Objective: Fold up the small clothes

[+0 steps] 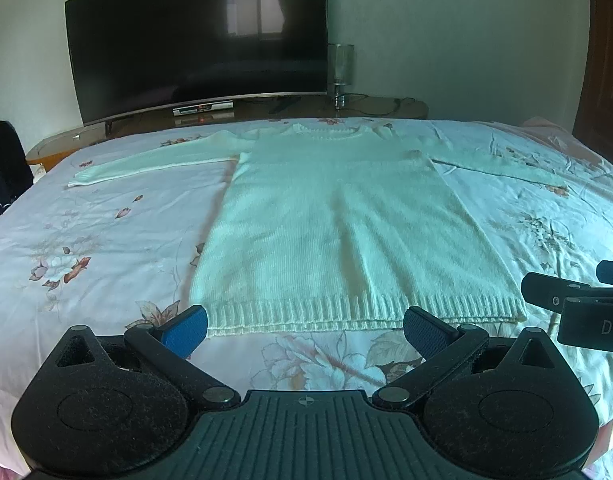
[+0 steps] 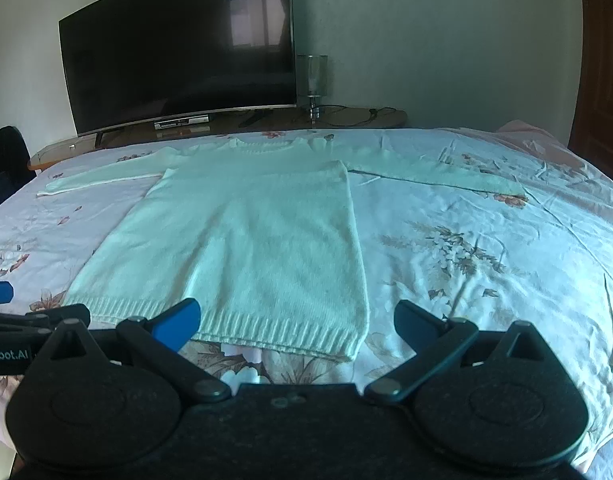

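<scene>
A pale mint knitted sweater [image 1: 338, 224] lies flat on the bed, collar toward the far edge, both sleeves spread out sideways and the ribbed hem nearest me. My left gripper [image 1: 304, 326] hovers open just in front of the hem, with nothing between its blue pads. In the right wrist view the same sweater [image 2: 246, 236] lies left of centre. My right gripper [image 2: 296, 320] is open above the hem's right corner and holds nothing. Part of the right gripper [image 1: 578, 304] shows at the right edge of the left wrist view.
The bed carries a floral sheet [image 1: 86, 240] with creases on its right side [image 2: 506, 220]. Behind the bed stands a large dark TV [image 1: 194, 40] on a low wooden stand [image 1: 370, 106] with a glass lamp [image 1: 340, 72]. A dark object [image 1: 4, 160] sits at the far left.
</scene>
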Tool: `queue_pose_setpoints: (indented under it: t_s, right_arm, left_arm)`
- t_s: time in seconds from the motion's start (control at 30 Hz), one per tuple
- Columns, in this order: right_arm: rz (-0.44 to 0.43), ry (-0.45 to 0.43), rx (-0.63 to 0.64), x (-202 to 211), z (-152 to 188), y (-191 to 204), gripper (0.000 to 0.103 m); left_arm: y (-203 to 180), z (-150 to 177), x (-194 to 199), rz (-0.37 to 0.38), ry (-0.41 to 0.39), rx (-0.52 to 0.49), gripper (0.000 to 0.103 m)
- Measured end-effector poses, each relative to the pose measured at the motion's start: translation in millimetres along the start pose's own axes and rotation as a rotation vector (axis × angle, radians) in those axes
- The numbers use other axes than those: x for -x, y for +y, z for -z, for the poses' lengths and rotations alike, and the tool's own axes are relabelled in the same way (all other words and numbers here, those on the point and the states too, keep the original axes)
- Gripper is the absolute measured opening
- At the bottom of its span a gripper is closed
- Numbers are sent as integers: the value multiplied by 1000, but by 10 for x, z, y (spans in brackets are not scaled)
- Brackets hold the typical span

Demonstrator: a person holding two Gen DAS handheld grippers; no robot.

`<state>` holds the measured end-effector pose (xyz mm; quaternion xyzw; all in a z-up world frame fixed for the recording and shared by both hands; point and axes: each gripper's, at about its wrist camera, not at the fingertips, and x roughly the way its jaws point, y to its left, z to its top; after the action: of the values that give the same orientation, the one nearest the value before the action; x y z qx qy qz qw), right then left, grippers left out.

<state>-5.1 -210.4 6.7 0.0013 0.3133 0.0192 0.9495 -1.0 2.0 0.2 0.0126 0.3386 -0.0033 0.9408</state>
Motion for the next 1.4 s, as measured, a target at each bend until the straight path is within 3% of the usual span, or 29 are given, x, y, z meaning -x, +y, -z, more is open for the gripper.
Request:
queue_pose_setpoints:
  t_s: [0.37,0.43,0.63,0.73,0.83,0.87,0.97,1.03,1.1,1.13,1.17,1.2,1.4]
  right_arm:
    - [-5,1,4,1,11,5,103]
    - [-9,-2,1,0,11,-7,103]
    - [-47,-39,-46,-8,-38,-184,103]
    - [-32,-63,-55,-73,-109,-322,102]
    - [-8,-59,-121,-245,-227,-574,89]
    - [12,-51,-146,-348,-290,-693,79]
    - [57,-51,-242,-630,-453,-1075,70]
    - [69,-60,-318,-818,-557,-1354,59]
    - [73,-57,-405,-1079,-670,-1666,42]
    - [70,-57,-461,-1219,-724,-1837,41]
    - [71,-61,-519,-1361,-770,-2011,39]
    - [79,-68,-566,-1498,-807,-2173,35]
    - [157,-95,-797,-2356,-961,-3036,41]
  left_arm:
    - [15,8,19,8,-21,15,103]
    - [18,-3,30,51,-11,8,103]
    - [81,-150,8,76,-111,59,103]
    - [174,-337,-267,138,-80,61,103]
    - [239,-543,-602,63,-104,23,103]
    - [278,-611,-698,47,-124,30,103]
    - [358,-931,-957,-13,-205,44,103]
    - [455,-1139,-1179,-15,-213,69,103]
    - [506,-1384,-1323,-87,-264,56,103]
    - [555,-1465,-1410,-98,-262,62,100]
    - [628,-1564,-1510,-104,-265,73,82]
    - [697,-1665,-1628,-125,-249,77,74]
    - [1055,-1900,-2389,-151,-144,145,72]
